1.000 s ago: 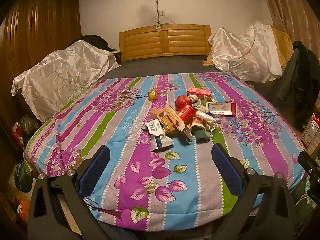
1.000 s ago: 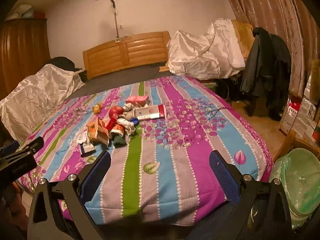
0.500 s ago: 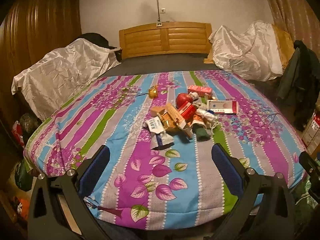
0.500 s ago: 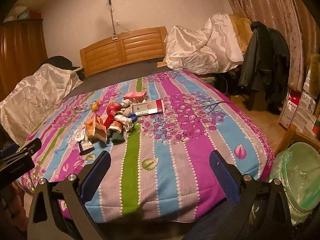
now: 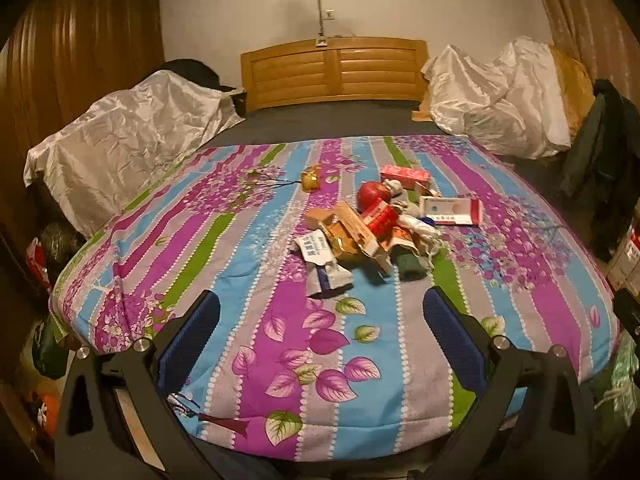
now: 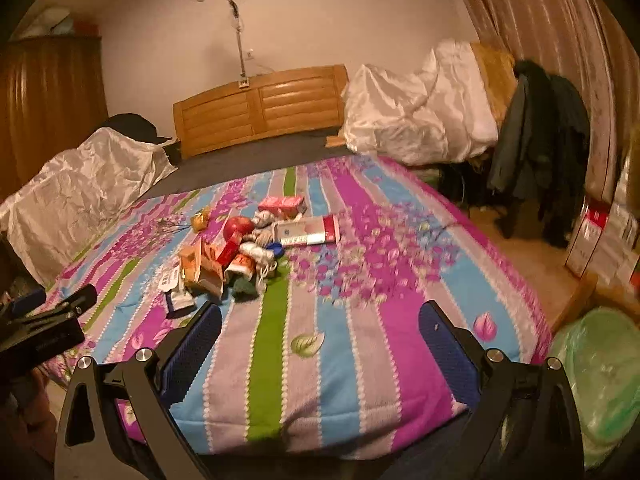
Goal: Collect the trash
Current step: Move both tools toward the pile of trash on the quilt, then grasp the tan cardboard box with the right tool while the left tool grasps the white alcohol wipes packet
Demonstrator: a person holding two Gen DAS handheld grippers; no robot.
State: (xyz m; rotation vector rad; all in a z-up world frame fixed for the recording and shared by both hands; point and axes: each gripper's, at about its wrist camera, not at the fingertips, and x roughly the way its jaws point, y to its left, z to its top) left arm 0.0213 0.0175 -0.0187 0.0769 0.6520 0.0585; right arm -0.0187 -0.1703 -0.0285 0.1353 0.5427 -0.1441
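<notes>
A heap of trash (image 5: 360, 232) lies mid-bed on the striped floral bedspread (image 5: 248, 344): cardboard cartons, a red round item (image 5: 370, 194), a white-and-red flat box (image 5: 452, 210), a pink box (image 5: 404, 175), a crumpled silver wrapper (image 5: 326, 270), a small gold wrapper (image 5: 310, 179). The same trash heap (image 6: 236, 254) shows in the right wrist view. My left gripper (image 5: 320, 336) hangs open above the near bed edge, well short of the heap. My right gripper (image 6: 320, 340) is open too, near the foot of the bed, nothing between its fingers.
A bin lined with a green bag (image 6: 600, 376) stands on the floor at the bed's right corner. White satin-covered furniture (image 5: 120, 148) flanks the bed, with a wooden headboard (image 5: 332, 68) behind. Dark coats (image 6: 536, 148) hang at right. The left gripper (image 6: 36, 332) shows at that view's left edge.
Both cameras have pulled back slightly and tilted; the trash heap sits a little farther away in view. Both grippers stay open. Nothing on the bed has moved.
</notes>
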